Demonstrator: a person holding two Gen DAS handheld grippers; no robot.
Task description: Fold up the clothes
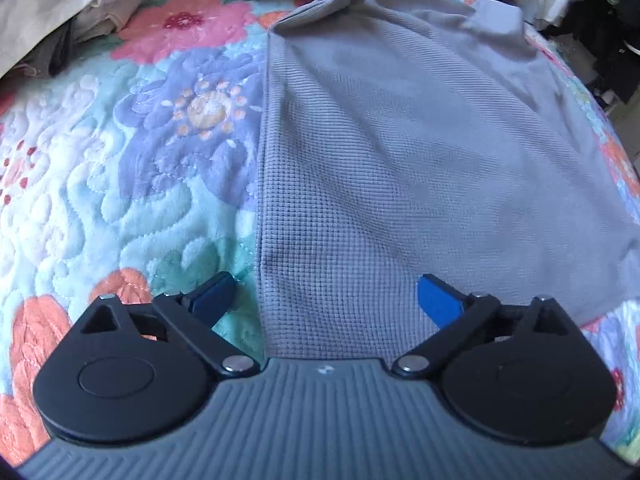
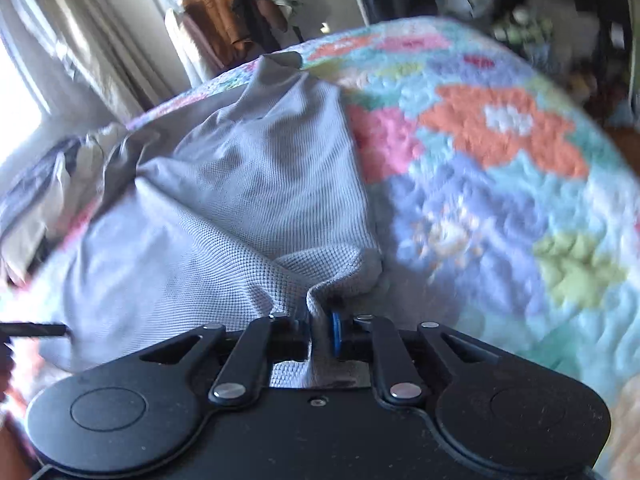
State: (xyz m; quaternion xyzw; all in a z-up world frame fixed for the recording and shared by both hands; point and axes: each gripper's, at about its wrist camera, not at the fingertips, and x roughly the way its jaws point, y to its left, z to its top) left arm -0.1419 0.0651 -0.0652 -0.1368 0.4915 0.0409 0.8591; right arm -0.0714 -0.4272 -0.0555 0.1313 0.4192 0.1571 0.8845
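grey garment (image 2: 240, 200) apparently between right jaws

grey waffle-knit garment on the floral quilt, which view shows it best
The left wrist view: the grey waffle-knit garment lies spread flat there with its straight edge sharp. The right wrist view shows it bunched, blurred, and pinched in the right gripper.

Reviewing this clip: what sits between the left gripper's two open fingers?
In the left wrist view, the left gripper is open over the grey garment; its straight left edge and waffle-knit fabric fill the gap, with a strip of floral quilt beside the left finger.
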